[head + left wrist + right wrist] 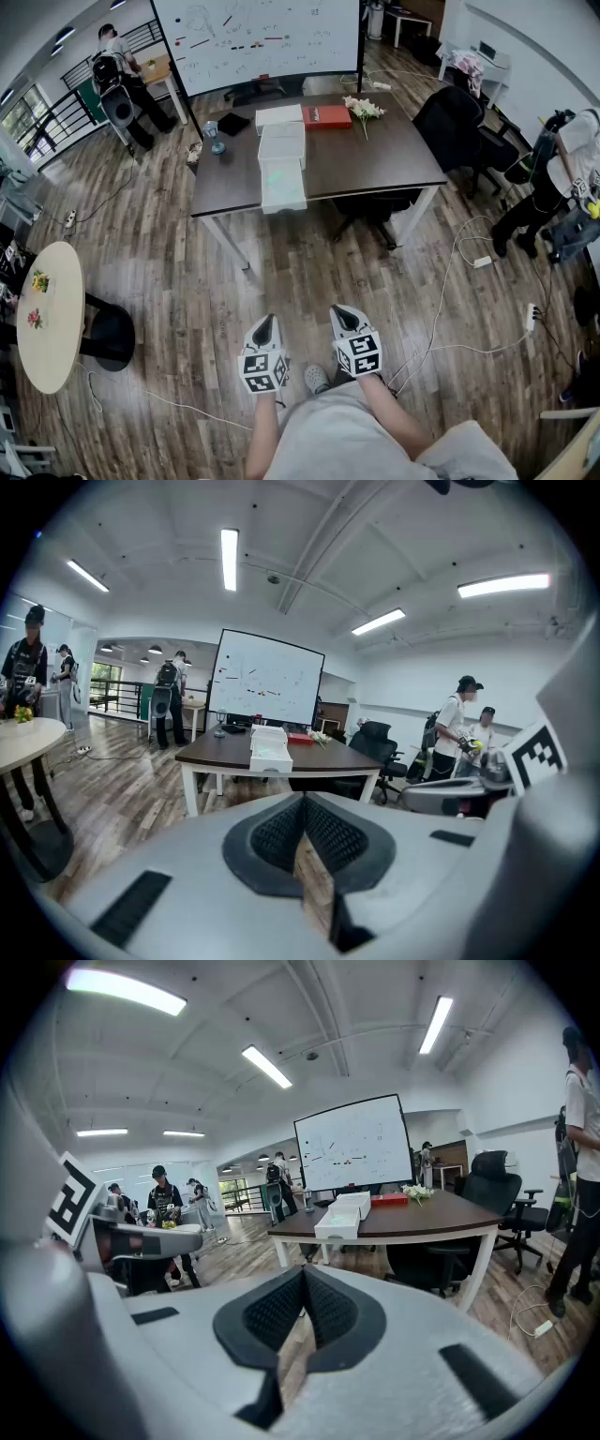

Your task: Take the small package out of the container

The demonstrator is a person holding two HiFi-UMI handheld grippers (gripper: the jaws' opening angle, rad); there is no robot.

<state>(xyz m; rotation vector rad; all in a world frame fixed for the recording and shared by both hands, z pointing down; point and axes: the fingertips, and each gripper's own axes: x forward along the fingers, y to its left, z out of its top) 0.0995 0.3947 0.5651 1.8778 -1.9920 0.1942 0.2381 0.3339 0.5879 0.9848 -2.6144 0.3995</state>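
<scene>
Closing the gap to the bench is judged to be the step in hand, since nothing can be reached from this spot. Nearest, the left tongs (pixel 266 323) and right tongs (pixel 339 312) are held low and side by side in front of the body, each pressed together with nothing between the pads. They are best left that way for the walk and spread only once a container is under them. Bare wood floor (pixel 187 281) lies between the person and the bench, and a white cable (pixel 441 309) trails on the right, so a straight line ahead, left of that cable, is advised. The bench (pixel 375 155) stands well apart, with a dark chair (pixel 375 208) tucked under its near edge right of centre; the left part of that edge looks freer to be stood at. A row of white containers runs away along the bench, and the nearest container (pixel 283 187) sits at the near edge, open on top. The package cannot be made out at this range. A faint greenish patch inside that nearest container may be it, and this should be checked from above before either tongs is lowered. Further back, a red box (pixel 327 115) and flowers (pixel 364 109) lie near the row and should be left untouched.
</scene>
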